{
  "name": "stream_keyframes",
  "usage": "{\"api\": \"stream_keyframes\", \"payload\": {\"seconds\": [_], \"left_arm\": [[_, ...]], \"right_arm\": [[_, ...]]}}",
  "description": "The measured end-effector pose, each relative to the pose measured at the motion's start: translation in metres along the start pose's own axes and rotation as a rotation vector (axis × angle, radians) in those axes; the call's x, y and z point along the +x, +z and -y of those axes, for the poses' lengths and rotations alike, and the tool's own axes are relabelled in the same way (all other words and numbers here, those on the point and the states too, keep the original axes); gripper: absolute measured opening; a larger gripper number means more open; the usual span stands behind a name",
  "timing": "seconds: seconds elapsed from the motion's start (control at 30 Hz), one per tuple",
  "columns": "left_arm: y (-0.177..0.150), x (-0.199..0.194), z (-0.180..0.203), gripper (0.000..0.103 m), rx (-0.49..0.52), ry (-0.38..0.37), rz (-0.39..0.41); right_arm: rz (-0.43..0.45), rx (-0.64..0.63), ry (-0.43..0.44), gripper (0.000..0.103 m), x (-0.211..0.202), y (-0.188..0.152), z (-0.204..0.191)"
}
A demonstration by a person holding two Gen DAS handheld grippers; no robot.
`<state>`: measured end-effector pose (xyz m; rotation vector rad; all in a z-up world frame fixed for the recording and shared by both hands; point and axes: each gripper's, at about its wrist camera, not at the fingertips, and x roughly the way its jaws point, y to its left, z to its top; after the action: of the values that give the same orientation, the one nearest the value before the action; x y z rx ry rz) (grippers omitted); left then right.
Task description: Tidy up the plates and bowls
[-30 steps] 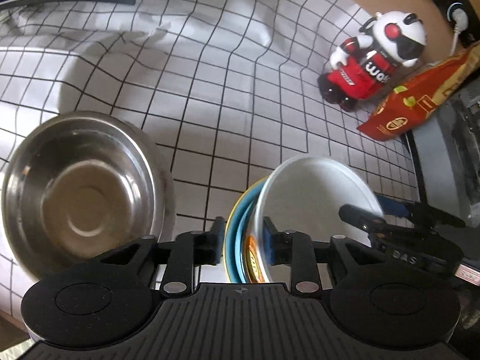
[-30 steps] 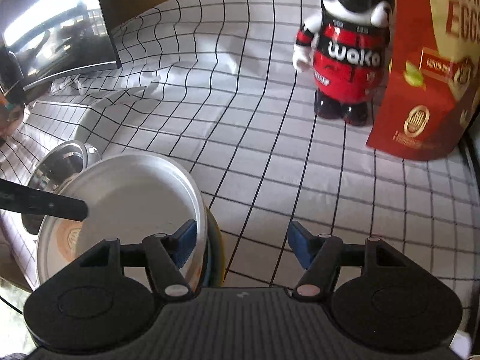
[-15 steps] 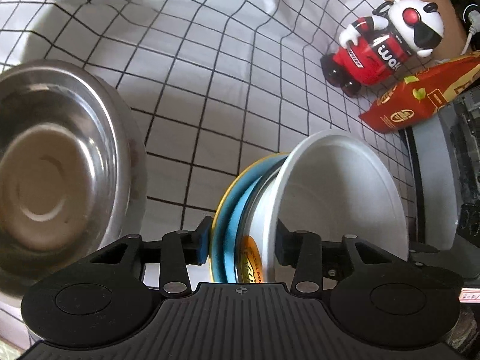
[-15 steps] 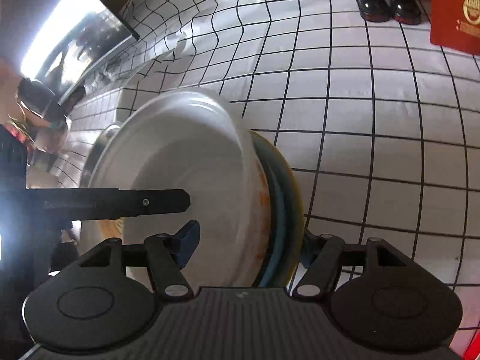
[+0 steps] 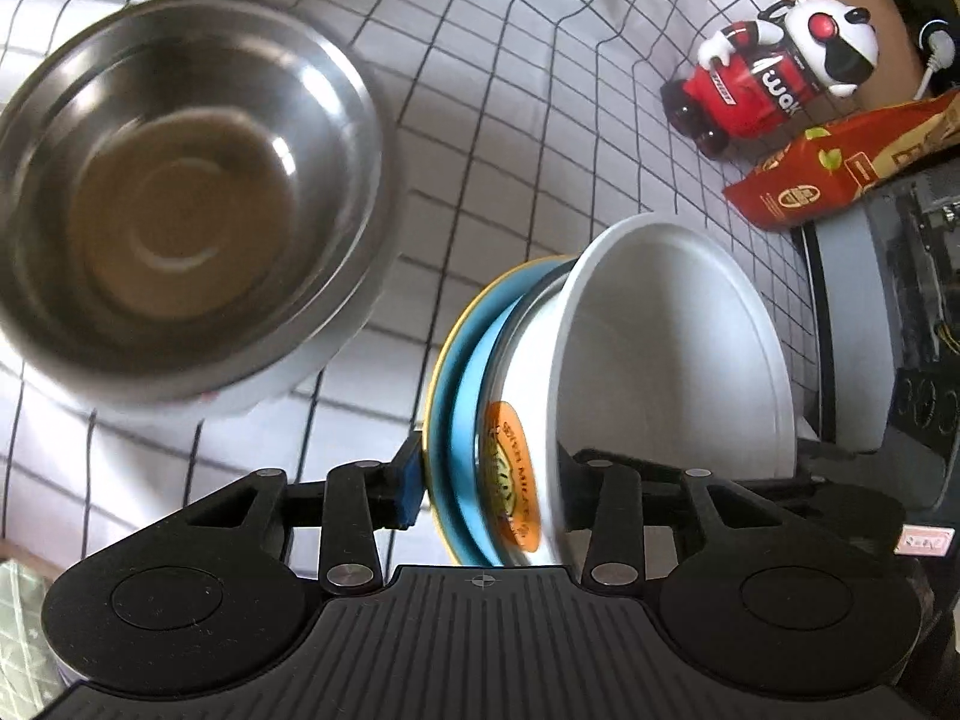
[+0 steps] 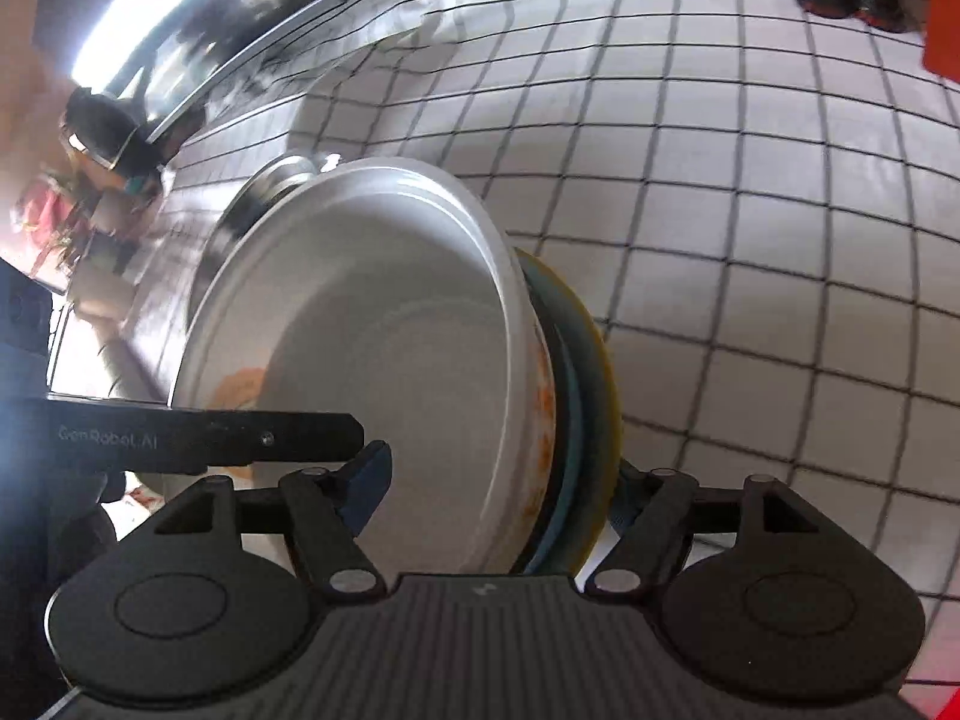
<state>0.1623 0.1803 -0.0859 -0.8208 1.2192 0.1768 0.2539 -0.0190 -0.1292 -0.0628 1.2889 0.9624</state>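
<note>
A stack stands on edge between both grippers: a white bowl (image 5: 672, 354) nested against a blue plate with a yellow rim (image 5: 459, 396). My left gripper (image 5: 489, 492) is shut on the stack, one finger behind the plate, one inside the bowl. My right gripper (image 6: 498, 480) is shut on the same white bowl (image 6: 384, 324) and plate (image 6: 591, 372) from the other side. A large steel bowl (image 5: 174, 192) sits on the checked cloth to the left of the stack; only its rim (image 6: 282, 174) shows in the right wrist view.
A red and white toy figure (image 5: 774, 78) and a red snack bag (image 5: 840, 168) stand at the far right. A grey appliance (image 5: 888, 324) lies along the right edge. A dark monitor (image 6: 198, 42) stands at the far left.
The stack has been lifted and tipped further on edge, held by both grippers. The steel bowl has shifted up and away in the left wrist view.
</note>
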Motion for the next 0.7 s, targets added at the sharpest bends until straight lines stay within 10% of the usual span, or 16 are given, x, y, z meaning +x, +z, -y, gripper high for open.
{"api": "stream_keyframes", "payload": {"seconds": [0.7], "left_arm": [[0.022,-0.001,-0.011,0.039,-0.045,0.017,0.025]], "right_arm": [[-0.030,0.067,0.025,0.074,0.013,0.029,-0.002]]}}
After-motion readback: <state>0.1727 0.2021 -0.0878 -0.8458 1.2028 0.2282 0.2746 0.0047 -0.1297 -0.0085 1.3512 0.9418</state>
